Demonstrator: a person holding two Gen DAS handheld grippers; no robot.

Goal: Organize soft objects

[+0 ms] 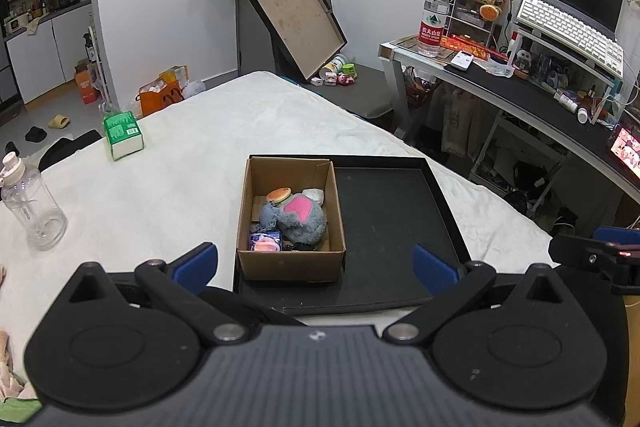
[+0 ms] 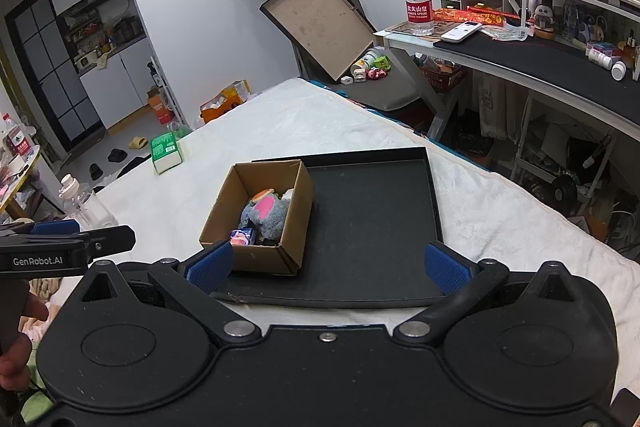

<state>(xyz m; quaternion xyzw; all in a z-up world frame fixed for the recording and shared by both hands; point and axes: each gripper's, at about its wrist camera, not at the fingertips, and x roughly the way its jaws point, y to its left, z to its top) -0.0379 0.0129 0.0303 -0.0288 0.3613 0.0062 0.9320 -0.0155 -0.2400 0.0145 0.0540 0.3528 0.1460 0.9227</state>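
A small cardboard box (image 1: pixel 291 261) (image 2: pixel 256 255) stands in the left part of a flat black tray (image 1: pixel 384 227) (image 2: pixel 372 227) on a white bed. Inside it lie a grey plush with a pink patch (image 1: pixel 298 217) (image 2: pixel 266 213), a small burger-shaped toy (image 1: pixel 278 195) (image 2: pixel 264 193), a pink and blue packet (image 1: pixel 266 241) (image 2: pixel 242 237) and a white lump (image 1: pixel 314 195). My left gripper (image 1: pixel 316 265) is open and empty, just in front of the box. My right gripper (image 2: pixel 328 265) is open and empty, in front of the tray.
A clear bottle (image 1: pixel 30 207) (image 2: pixel 86 205) and a green tissue pack (image 1: pixel 122 135) (image 2: pixel 166 151) sit on the bed to the left. A cluttered desk (image 1: pixel 520 83) (image 2: pixel 540 55) stands to the right. Soft cloth pieces (image 1: pixel 10 387) lie at my lower left.
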